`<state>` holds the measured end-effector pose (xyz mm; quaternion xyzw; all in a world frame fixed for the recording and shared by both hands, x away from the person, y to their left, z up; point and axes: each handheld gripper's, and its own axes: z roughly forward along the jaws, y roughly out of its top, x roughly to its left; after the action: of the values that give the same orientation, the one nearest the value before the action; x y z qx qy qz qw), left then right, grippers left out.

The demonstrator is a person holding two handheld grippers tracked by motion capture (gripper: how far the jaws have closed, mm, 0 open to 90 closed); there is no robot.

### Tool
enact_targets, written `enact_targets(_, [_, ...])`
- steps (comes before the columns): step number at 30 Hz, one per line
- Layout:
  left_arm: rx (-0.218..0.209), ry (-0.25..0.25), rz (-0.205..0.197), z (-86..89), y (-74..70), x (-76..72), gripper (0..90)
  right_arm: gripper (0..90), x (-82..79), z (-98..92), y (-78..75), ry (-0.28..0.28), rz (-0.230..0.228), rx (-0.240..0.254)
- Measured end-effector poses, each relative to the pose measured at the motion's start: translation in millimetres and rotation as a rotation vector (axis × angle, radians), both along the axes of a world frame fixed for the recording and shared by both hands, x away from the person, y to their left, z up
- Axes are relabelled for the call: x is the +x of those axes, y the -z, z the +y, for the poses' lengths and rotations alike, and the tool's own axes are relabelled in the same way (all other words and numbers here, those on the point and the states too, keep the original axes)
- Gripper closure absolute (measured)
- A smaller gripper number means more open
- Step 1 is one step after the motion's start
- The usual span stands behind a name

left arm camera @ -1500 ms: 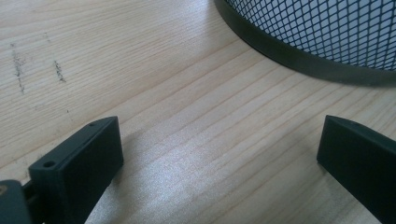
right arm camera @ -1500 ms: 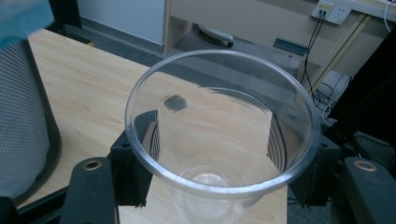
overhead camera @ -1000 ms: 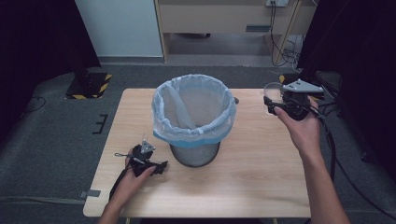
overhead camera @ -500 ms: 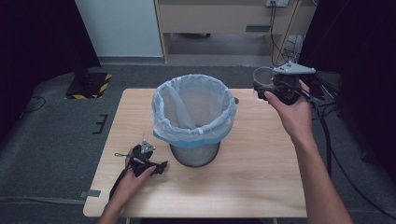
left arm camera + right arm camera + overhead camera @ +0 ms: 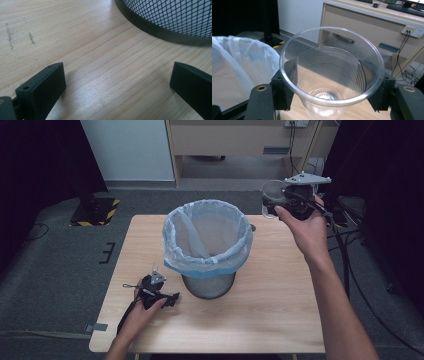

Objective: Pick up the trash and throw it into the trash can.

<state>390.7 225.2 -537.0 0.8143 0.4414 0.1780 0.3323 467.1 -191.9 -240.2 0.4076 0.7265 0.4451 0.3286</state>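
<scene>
A clear plastic cup is held upright in the air by my right gripper, whose jaws are shut on its ribbed sides, right of and slightly above the bin's rim. The bin is a black mesh wastebasket lined with a pale blue bag, standing mid-table. My left gripper rests on the wooden table by the bin's base, jaws wide open with only bare wood between them.
A wooden cabinet and a white panel stand beyond the table's far edge. A cable trails from my right gripper along the table's right side. Dark floor surrounds the table.
My right gripper has lifted the cup off the table's right edge and carried it up and toward the bin. The left gripper has not moved.
</scene>
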Motion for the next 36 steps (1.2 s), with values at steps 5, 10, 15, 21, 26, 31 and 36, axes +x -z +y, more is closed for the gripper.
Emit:
enact_targets(5, [0.000,0.000,0.000,0.0,0.0,0.0,0.0,33.7,-0.6,9.1,-9.0,-0.027,-0.012,0.009])
enact_targets(10, [0.000,0.000,0.001,0.0,-0.1,0.0,0.0,33.7,-1.3,19.7,-13.8,-0.058,-0.016,0.016])
enact_targets(15, [0.000,0.000,0.000,0.0,-0.1,0.0,0.0,33.7,-1.9,28.8,-15.5,-0.093,-0.014,0.042])
enact_targets(21, [0.001,0.001,0.001,0.1,-0.1,0.0,0.0,33.7,-6.1,40.3,-13.9,-0.131,-0.015,0.063])
enact_targets(26, [0.000,0.000,0.001,0.0,-0.1,0.0,0.0,33.6,-7.8,48.3,-13.9,-0.146,-0.019,0.059])
enact_targets(31, [0.001,0.000,0.000,0.1,-0.1,0.0,0.0,33.6,-4.7,56.7,-14.4,-0.154,-0.013,0.060])
enact_targets(36, [0.000,0.001,0.001,0.0,-0.1,0.0,0.0,33.5,-0.4,70.9,-9.6,-0.175,0.002,0.042])
